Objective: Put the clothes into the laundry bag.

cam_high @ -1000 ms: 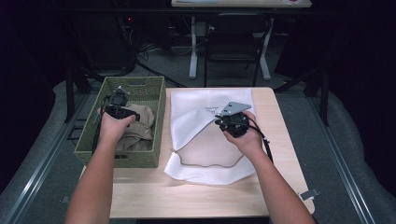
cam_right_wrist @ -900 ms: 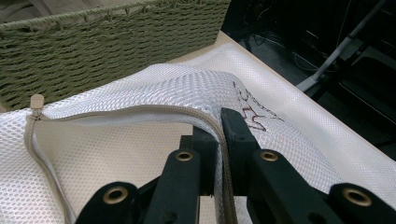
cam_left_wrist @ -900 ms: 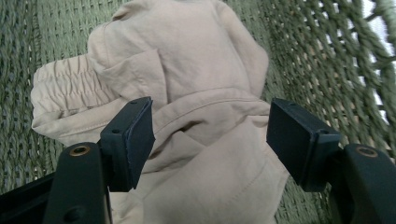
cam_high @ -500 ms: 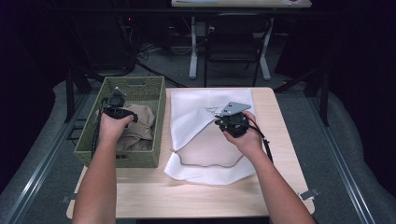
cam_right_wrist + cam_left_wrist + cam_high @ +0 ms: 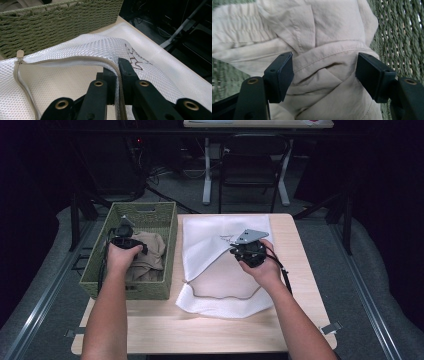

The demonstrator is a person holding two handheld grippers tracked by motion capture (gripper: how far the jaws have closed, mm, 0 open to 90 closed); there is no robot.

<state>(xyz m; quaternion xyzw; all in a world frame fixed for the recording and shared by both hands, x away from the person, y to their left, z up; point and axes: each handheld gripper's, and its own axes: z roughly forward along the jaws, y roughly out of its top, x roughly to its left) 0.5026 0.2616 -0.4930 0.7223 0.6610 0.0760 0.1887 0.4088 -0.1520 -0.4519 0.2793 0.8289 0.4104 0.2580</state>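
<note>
left gripper view: left tool (image 5: 324,75) spread wide astride the crumpled beige garment (image 5: 322,45) in the green woven basket (image 5: 145,210), pads not yet pressing. right tool (image 5: 117,72) pinched shut on the white mesh bag's (image 5: 75,75) zipper edge, on the bench (image 5: 295,235).

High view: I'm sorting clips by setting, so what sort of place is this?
Probably a lab or studio workspace, not a home: a small wooden table on grey carpet, dark surroundings, an office chair and floor cables behind.

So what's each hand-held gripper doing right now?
Left hand-held gripper: open around the beige garment, not gripping.
Right hand-held gripper: shut on the mesh laundry bag.
</note>
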